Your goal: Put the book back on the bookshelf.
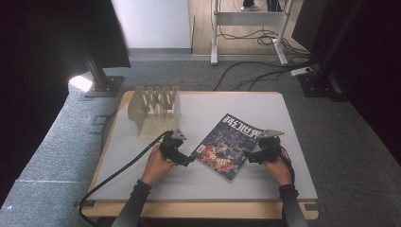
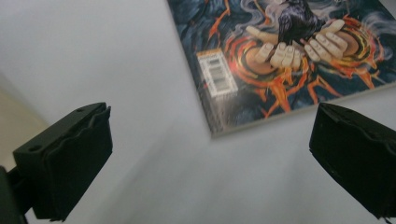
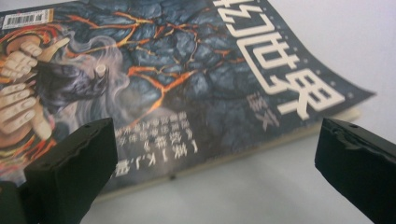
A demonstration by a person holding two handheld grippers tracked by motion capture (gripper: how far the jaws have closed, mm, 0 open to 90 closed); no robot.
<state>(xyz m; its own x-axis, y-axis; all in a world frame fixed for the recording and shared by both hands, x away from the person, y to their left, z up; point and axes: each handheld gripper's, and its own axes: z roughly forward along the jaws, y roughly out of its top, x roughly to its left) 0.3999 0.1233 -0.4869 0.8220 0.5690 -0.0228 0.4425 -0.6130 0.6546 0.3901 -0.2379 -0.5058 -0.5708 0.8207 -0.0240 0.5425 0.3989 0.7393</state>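
A magazine (image 1: 227,145) with a dark blue and orange cover and white title characters lies flat and askew on the white table (image 1: 265,184). My left gripper (image 1: 187,161) hovers just off its lower left corner, open, with the barcode corner of the magazine (image 2: 261,70) ahead between the jaws. My right gripper (image 1: 254,155) sits at the magazine's right edge, open, with the magazine (image 3: 196,79) and its page edge close in front. Nothing is held in either gripper.
A pale wooden slotted rack (image 1: 154,109) stands at the table's back left. Cables trail from both grippers, the left one looping off the front left edge. Beyond the table lie grey carpet, a desk frame and floor cables.
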